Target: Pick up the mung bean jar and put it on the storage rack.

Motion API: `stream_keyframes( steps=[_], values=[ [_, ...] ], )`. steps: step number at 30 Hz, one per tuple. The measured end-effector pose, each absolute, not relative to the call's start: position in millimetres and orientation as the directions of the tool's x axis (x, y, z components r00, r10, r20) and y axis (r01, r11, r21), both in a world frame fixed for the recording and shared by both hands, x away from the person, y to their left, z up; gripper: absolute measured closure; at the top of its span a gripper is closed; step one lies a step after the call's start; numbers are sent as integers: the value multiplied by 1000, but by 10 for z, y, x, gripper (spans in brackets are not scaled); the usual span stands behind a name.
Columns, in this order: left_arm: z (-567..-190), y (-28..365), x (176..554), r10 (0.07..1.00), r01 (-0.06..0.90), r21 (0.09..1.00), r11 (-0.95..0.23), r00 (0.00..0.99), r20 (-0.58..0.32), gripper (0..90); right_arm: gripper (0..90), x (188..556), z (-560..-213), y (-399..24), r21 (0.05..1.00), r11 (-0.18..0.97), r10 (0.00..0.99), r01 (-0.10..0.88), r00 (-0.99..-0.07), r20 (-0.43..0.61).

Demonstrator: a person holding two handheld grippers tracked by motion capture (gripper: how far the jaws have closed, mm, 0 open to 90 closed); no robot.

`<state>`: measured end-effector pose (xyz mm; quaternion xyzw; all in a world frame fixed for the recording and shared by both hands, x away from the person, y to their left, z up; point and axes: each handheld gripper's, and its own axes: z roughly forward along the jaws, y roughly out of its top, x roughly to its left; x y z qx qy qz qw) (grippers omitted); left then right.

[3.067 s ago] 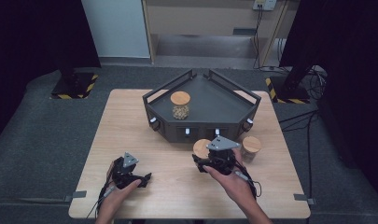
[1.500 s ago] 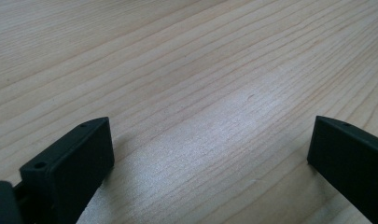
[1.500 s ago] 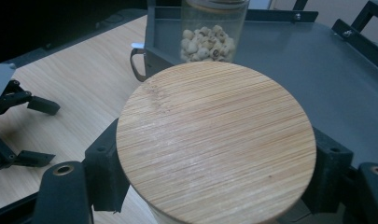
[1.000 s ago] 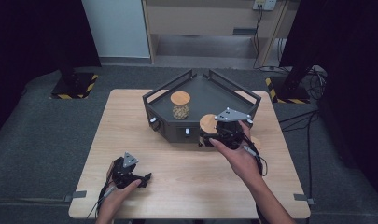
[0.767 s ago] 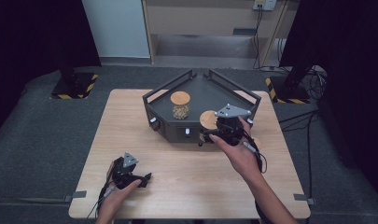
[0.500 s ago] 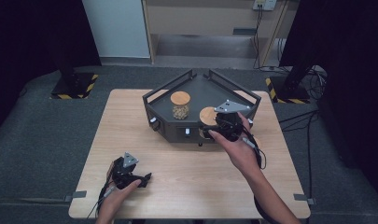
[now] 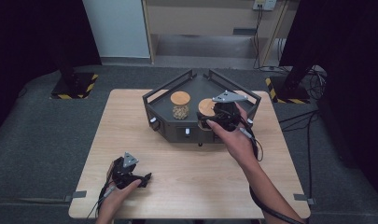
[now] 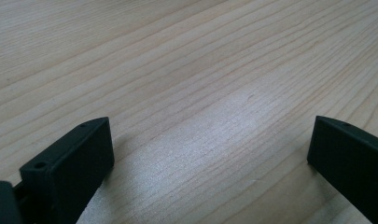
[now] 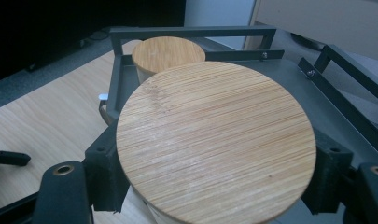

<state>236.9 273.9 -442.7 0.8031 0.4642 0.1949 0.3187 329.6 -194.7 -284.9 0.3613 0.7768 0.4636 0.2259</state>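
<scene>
A table (image 7: pixel 191 154) is topped by a dark tray (image 7: pixel 242 100). Over the tray a jar (image 9: pixel 214 140) is clamped in the right gripper (image 7: pixel 222 115), near a second jar (image 7: pixel 180 105); the left gripper (image 7: pixel 128 175) is rested on the table, jaws apart

Wooden table (image 7: pixel 186 186) fills the centre of the high view, its pale grain running across. On the grey floor (image 7: pixel 46 135), 2 black stands with yellow-black striped bases: one at upper left (image 7: pixel 73 86), one at upper right (image 7: pixel 289 88). A white panel (image 7: pixel 116 28) stands top centre-left, a beige cabinet (image 7: pixel 200 23) beside it, cables (image 7: pixel 312 116) trailing at right.
</scene>
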Motion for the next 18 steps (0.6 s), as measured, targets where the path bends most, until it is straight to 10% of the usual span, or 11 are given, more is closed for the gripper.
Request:
stream_keyframes(
  steps=[18],
  values=[
    [-4427, 2735, 2366, 871, 622, 693, -364, 491, 17, 0, 253, 3516, -2773, -1811, 878, 323, 789, 352, -613, -44]
  ],
)
